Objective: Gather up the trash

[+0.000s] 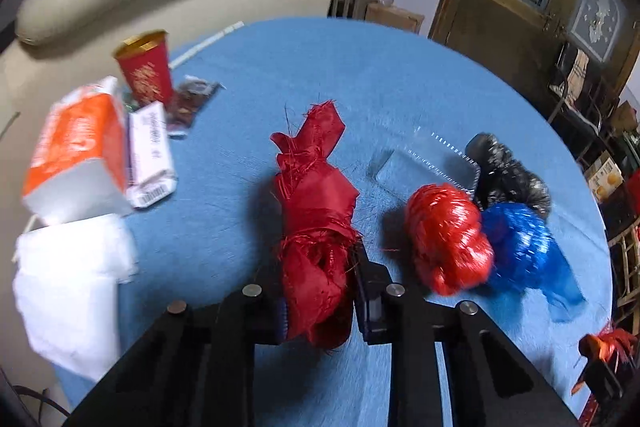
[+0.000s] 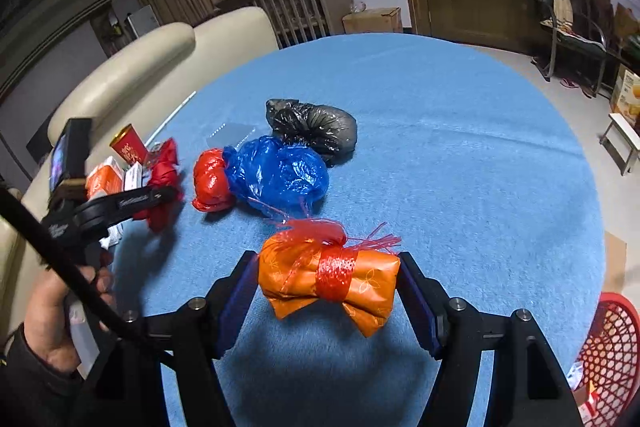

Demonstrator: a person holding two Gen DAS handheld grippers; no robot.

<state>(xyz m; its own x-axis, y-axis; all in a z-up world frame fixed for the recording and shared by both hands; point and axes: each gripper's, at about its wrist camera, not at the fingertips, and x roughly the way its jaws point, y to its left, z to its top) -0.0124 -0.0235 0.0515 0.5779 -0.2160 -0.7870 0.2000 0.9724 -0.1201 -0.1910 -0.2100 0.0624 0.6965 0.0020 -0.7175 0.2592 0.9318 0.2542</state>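
Currently both grippers are carrying trash: the left gripper [image 1: 320,291] is clenching a dark red fabric bundle [image 1: 316,211] at its lower half, and the right gripper [image 2: 328,279] is squeezing an orange wrapped bundle [image 2: 328,277] across its ends. Risks: the red bundle is sticking far out beyond the pads, so it is likely sagging and could slip free, with frayed threads snagging the blue tablecloth [image 1: 360,75]; the orange one is being held only by soft crumpled ends, which could compress and drop it short of the red mesh basket [image 2: 612,343] at the table's right edge. Orientation: the red bundle's long axis is running forward along the fingers, loose tip pointing away; the orange bundle's long axis is lying crosswise, jaw to jaw, tied at the middle with red string [image 2: 336,273]. A red bag [image 2: 210,181], blue bag [image 2: 276,175] and black bag [image 2: 316,127] are waiting together on the table.
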